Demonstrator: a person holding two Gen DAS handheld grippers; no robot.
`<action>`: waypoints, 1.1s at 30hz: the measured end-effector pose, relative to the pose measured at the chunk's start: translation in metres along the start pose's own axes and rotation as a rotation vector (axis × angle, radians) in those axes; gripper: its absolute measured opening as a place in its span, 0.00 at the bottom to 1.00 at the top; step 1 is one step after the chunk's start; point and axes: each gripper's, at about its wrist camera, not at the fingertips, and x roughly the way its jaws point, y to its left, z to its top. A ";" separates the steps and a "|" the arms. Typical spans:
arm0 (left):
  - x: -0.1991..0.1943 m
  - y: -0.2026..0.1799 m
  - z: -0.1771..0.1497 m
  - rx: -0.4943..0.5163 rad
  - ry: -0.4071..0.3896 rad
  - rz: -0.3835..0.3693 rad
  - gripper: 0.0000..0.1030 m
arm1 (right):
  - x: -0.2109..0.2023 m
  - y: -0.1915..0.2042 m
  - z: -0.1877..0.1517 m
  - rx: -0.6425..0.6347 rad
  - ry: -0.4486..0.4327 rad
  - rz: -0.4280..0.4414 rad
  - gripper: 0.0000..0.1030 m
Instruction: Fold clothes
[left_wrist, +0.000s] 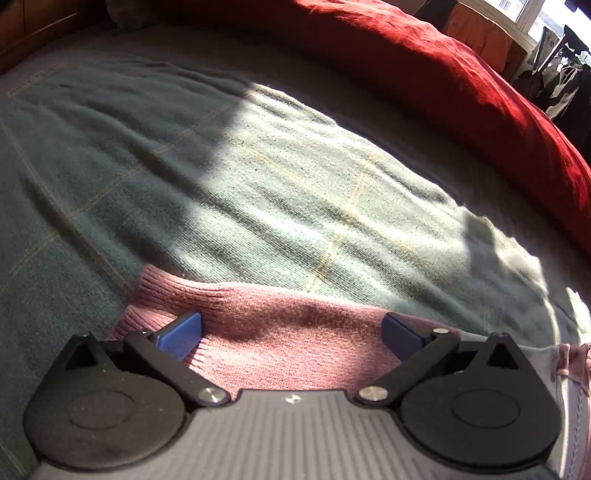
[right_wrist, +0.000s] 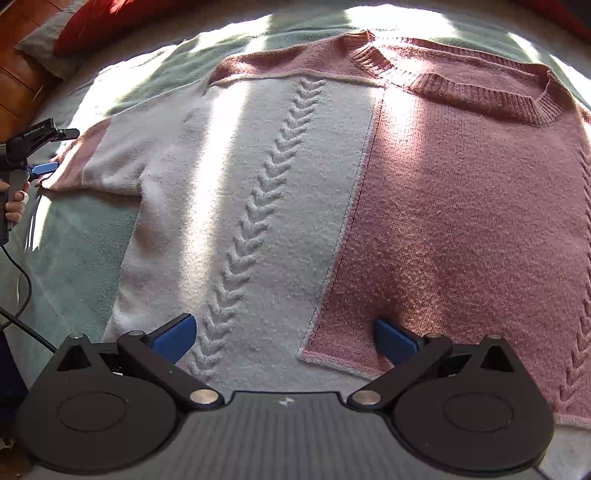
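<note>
The pink and white sweater (right_wrist: 295, 192) lies spread flat on the green blanket (right_wrist: 74, 251) over the bed, neckline toward the far edge, with no fold made yet, so nearly the whole task is left. The left gripper (left_wrist: 291, 332) is released, jaws wide either side of the pink sleeve cuff (left_wrist: 177, 291) near the blanket's left edge. The right gripper (right_wrist: 284, 336) is likewise spread apart, empty, hovering over the sweater's hem.
</note>
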 end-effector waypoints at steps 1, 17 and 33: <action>0.000 -0.003 0.002 0.019 0.008 0.012 0.99 | -0.001 -0.002 -0.001 0.006 -0.009 0.010 1.00; -0.040 -0.138 -0.094 0.234 0.031 -0.268 0.99 | -0.007 -0.006 -0.018 0.052 -0.147 0.036 1.00; -0.035 -0.161 -0.093 0.191 0.106 -0.368 0.99 | -0.034 0.005 -0.024 0.119 -0.182 0.038 1.00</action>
